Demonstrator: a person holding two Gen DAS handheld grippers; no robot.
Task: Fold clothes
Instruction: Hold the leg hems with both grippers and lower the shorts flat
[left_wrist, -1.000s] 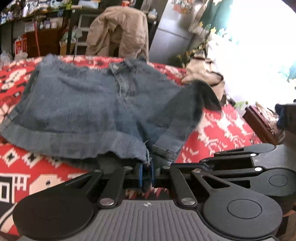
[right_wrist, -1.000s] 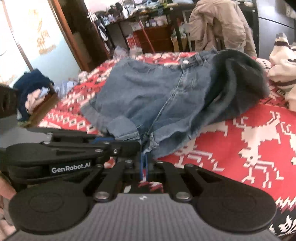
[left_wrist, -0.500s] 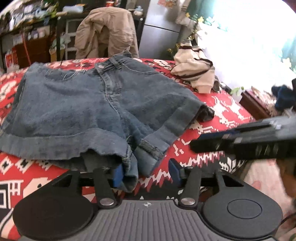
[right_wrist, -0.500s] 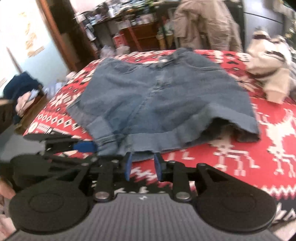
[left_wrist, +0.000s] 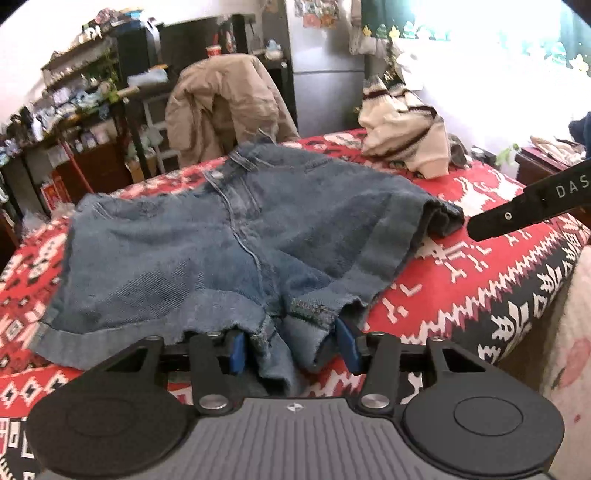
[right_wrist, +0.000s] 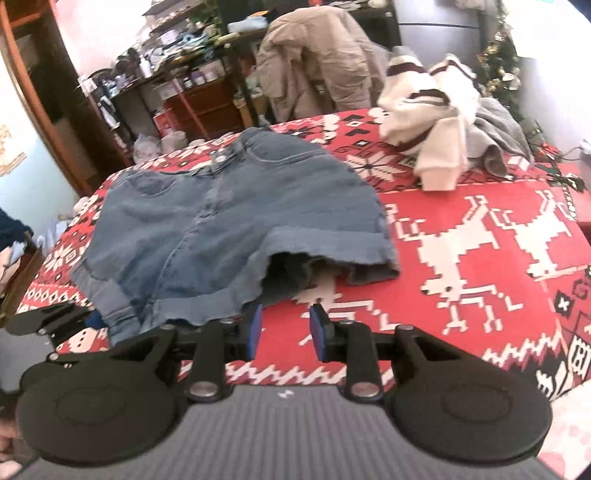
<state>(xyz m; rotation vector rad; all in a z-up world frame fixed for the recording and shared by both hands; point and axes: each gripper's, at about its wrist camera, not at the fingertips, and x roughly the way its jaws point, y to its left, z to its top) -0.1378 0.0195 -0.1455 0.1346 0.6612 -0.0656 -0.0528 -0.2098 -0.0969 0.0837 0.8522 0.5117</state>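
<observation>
- Denim shorts (left_wrist: 229, 236) lie flat, front up, on red patterned blanket (left_wrist: 480, 280); waistband w/ button at far side, leg hems toward the cams.
- Left gripper (left_wrist: 291, 349): jaws spread wide, blue pads either side of the crotch/inner hem fabric, which droops betw. them. Not clamped; can't tell if either pad actually touches cloth.
- Right gripper (right_wrist: 284, 330): jaws partly apart, nothing betw. them but blanket. Left pad sits just at the hem edge of the shorts (right_wrist: 221, 221); contact unclear.
- Right-side leg opening gapes in right wrist view; inside is dark, can't make out.
- Left wrist view: black tip of the right gripper body enters at right edge near the far leg cuff, mostly cut off; lettering "DAS" truncated.
- Cream striped sweater (right_wrist: 428, 110) heaped at far right of blanket, grey garment (right_wrist: 495, 136) partly under it.
- Tan jacket (left_wrist: 225, 107) draped over a chair behind; chair mostly hidden.
- Window area blown out, no detail.
</observation>
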